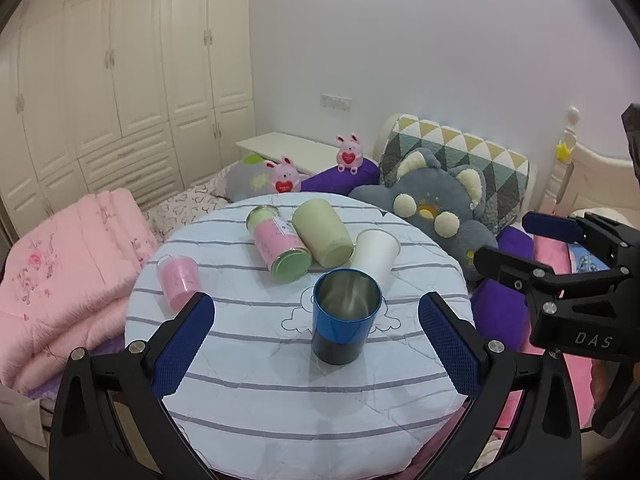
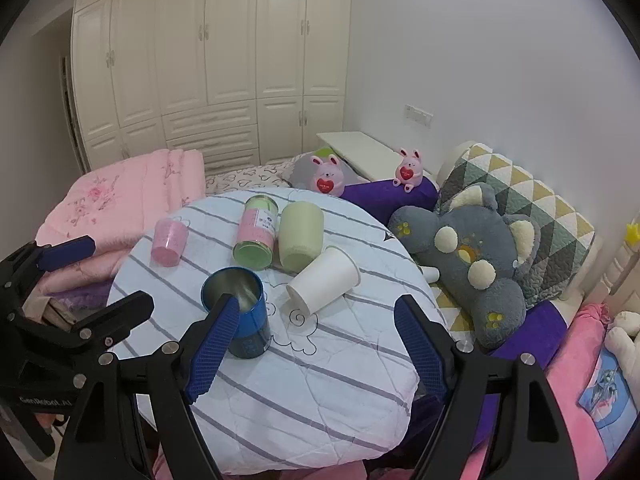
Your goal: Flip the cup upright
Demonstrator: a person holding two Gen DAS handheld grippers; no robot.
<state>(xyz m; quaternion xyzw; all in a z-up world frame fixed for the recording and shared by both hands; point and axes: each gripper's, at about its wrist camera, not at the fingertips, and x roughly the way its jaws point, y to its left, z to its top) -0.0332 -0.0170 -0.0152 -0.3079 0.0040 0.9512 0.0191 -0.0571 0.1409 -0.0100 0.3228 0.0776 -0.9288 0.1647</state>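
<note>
Left wrist view: the left gripper hangs over a round table covered in striped cloth, its blue-padded fingers spread wide and holding nothing. Between them, near the table's middle, a blue metal cup stands upright, mouth up, apparently already righted. Behind it lie four containers on their sides: a white paper cup, a pale green cup, a pink-labelled canister and, apart to the left, a small pink cup. The right gripper hovers off the table's right edge, jaws parted and empty.

Right wrist view: the right gripper points at the white paper cup, which lies tilted with its mouth toward the camera. It is probably the next to flip, since the spread jaws line up with it. A grey plush toy rests on the bed beside the table.
</note>
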